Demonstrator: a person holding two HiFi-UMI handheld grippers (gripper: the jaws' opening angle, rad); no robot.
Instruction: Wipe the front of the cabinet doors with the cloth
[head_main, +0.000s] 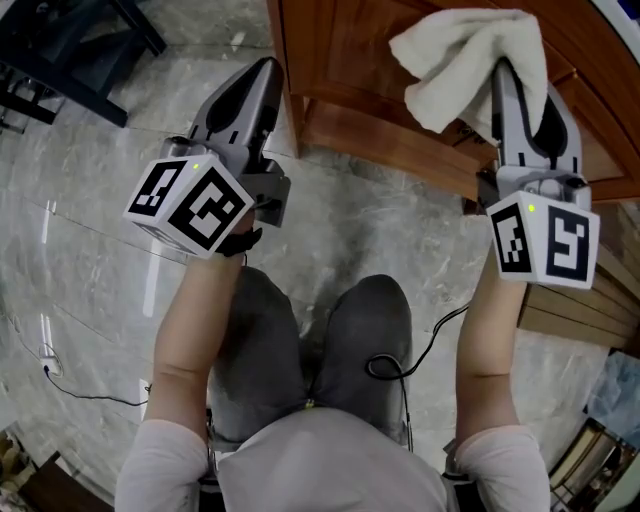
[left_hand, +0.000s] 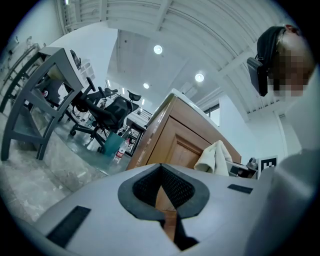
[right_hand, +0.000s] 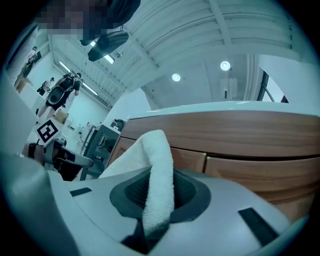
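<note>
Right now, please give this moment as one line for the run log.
left gripper: shut, empty | right gripper: shut on cloth | cloth: bunched, before cabinet | contact: unclear

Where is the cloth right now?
The cloth is at the upper right of the head view, clamped in the right gripper and bunched in front of the wooden cabinet.

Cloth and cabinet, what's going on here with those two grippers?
A person holds a gripper in each hand, facing a wooden cabinet. The right gripper is shut on a white cloth and holds it up at the cabinet's door front; whether the cloth touches the wood can't be told. The left gripper is shut and empty, off by the cabinet's corner, taking no part.
</note>
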